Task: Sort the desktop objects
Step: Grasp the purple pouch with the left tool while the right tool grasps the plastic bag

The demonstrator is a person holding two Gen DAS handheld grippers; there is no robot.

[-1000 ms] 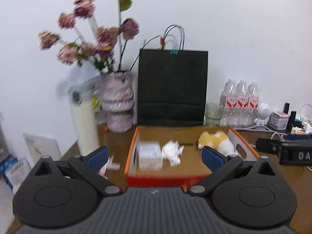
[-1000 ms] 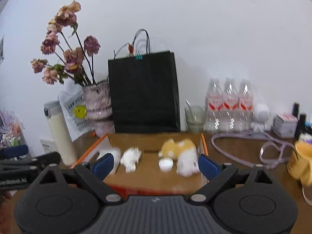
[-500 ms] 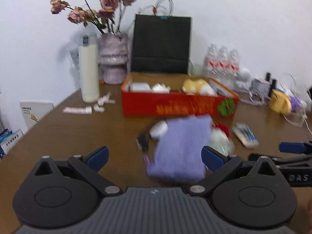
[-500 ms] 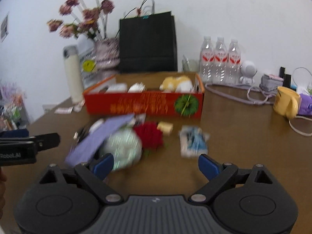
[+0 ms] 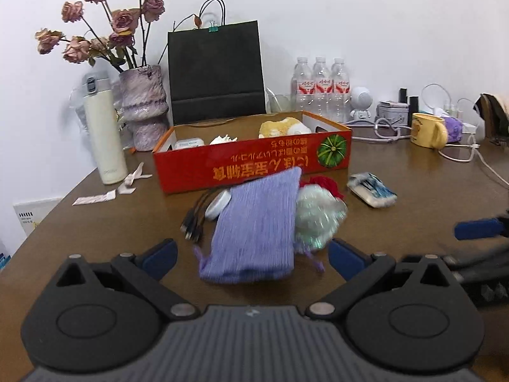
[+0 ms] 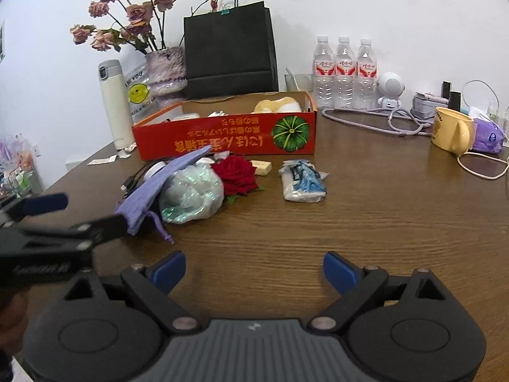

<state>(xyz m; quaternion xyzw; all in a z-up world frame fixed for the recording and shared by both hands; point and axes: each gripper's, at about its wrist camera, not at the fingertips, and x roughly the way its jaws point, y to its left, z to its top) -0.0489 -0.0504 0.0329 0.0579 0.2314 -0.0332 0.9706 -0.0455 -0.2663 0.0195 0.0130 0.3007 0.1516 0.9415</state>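
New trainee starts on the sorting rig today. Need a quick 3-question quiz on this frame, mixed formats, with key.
1. True or false: the left gripper is shut on the purple pouch.
2. Multiple choice: what sits immediately right of the red rose on the table? A) yellow mug B) small pale yellow block C) white thermos
3. Fill in: the yellow plush toy lies inside the red ____.

Key
1. False; both the left gripper and the right gripper are open and hold nothing.
2. B, the small pale yellow block.
3. box.
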